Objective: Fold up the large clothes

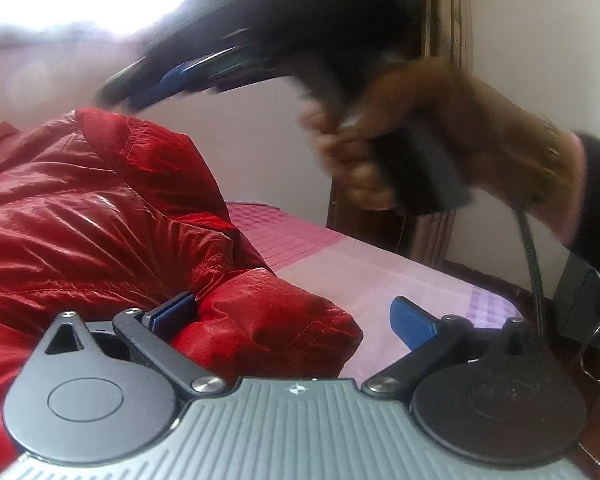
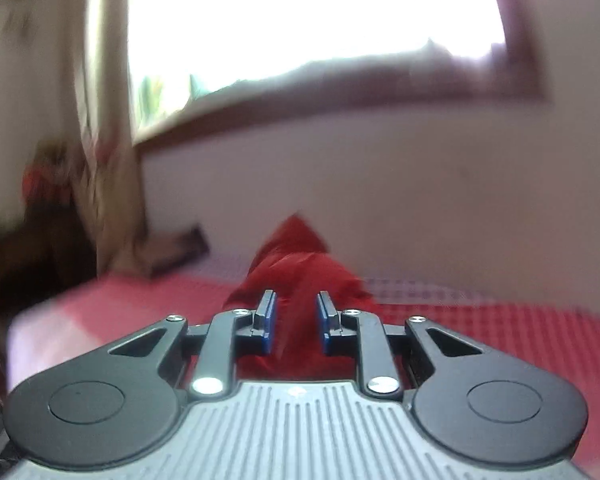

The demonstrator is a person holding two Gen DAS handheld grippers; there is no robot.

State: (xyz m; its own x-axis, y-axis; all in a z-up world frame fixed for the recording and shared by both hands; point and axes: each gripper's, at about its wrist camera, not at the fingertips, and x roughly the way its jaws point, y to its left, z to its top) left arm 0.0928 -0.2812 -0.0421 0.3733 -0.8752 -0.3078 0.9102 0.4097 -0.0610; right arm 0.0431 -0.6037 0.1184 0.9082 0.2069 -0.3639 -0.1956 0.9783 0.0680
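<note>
A shiny red padded jacket (image 1: 80, 216) lies bunched on the pink bed (image 1: 400, 280). My left gripper (image 1: 296, 320) is open wide, with a fold of the jacket lying between its blue pads, against the left one. The right gripper (image 1: 140, 96) is seen blurred above the jacket's raised top edge, held by a hand (image 1: 420, 140). In the right wrist view my right gripper (image 2: 294, 322) has its pads partly apart with red jacket fabric (image 2: 296, 268) between and beyond them; the frame is blurred, so I cannot tell whether the pads pinch the fabric.
The bed's pink checked cover (image 2: 500, 332) spreads around the jacket. A pale wall and a bright window (image 2: 300, 20) stand behind. A curtain (image 2: 108, 160) hangs at the left. A wooden door frame (image 1: 444, 40) and a cable (image 1: 532, 264) are on the right.
</note>
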